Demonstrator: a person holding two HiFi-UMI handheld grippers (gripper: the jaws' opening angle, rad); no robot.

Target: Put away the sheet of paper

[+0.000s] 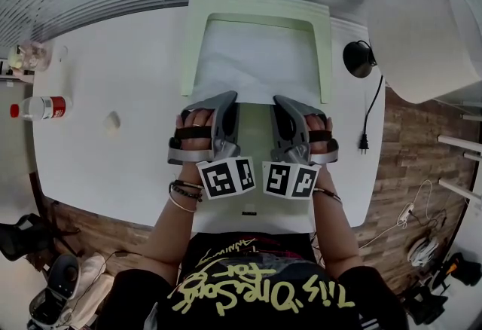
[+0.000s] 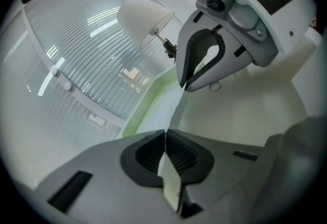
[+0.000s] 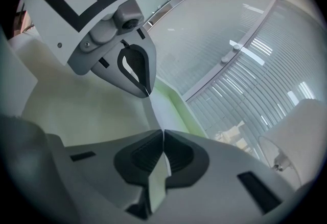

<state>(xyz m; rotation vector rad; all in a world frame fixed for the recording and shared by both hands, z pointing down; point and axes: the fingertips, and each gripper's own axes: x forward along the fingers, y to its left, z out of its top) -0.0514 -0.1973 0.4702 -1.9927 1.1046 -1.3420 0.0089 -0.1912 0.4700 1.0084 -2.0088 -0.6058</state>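
Observation:
A white sheet of paper [image 1: 256,57] lies over a pale green tray [image 1: 197,35] at the far middle of the white table. Its near edge is lifted and pinched at two spots. My left gripper [image 1: 230,100] is shut on the near left part of that edge, and my right gripper [image 1: 279,102] is shut on the near right part. In the left gripper view the sheet [image 2: 176,108] runs edge-on from my shut left gripper [image 2: 165,133] to the other gripper. In the right gripper view the sheet [image 3: 153,110] is clamped in my right gripper [image 3: 163,133].
A lamp with a white shade [image 1: 422,42] and black base [image 1: 359,59] stands at the right; its cable and plug [image 1: 365,142] trail toward the table's front edge. A red-capped bottle [image 1: 41,108], a jar [image 1: 30,56] and a small white lump [image 1: 111,122] sit at the left.

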